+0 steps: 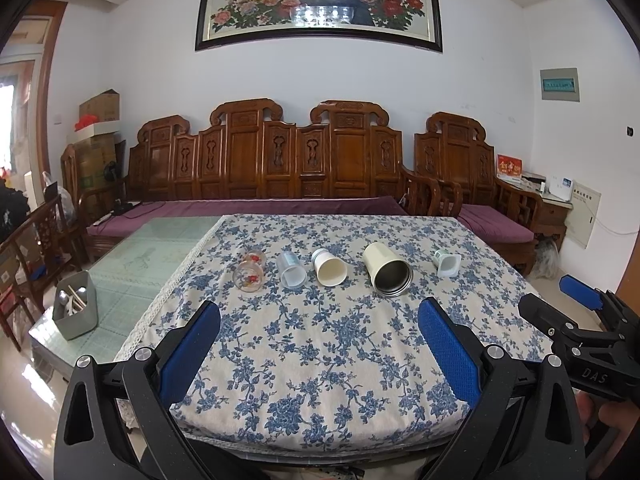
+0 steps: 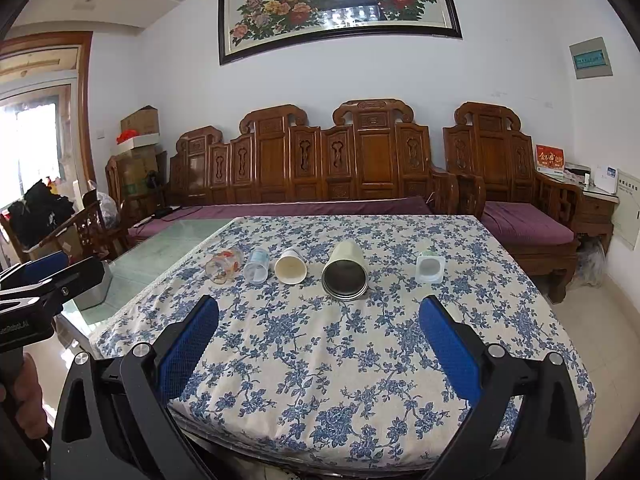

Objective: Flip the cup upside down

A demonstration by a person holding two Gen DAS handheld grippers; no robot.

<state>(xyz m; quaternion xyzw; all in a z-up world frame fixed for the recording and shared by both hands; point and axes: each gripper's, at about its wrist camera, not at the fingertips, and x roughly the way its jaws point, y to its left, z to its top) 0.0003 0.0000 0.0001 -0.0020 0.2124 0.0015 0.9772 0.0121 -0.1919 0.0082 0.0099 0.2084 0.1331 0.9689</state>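
Observation:
Several cups lie on their sides in a row on the floral tablecloth, mouths toward me: a glass with red print (image 1: 250, 274) (image 2: 223, 266), a clear plastic cup (image 1: 291, 270) (image 2: 257, 266), a white paper cup (image 1: 329, 267) (image 2: 291, 266), a large cream steel-lined tumbler (image 1: 387, 269) (image 2: 345, 273), and a small pale green square cup (image 1: 447, 263) (image 2: 429, 266). My left gripper (image 1: 320, 338) is open and empty, above the table's near edge. My right gripper (image 2: 320, 338) is open and empty, at the same distance; it also shows in the left wrist view (image 1: 560, 296).
The blue-flowered cloth (image 1: 340, 340) covers the right part of a glass-topped table (image 1: 156, 256). A grey utensil holder (image 1: 76, 310) stands at the table's left edge. A carved wooden sofa (image 1: 280, 168) with purple cushions stands behind the table.

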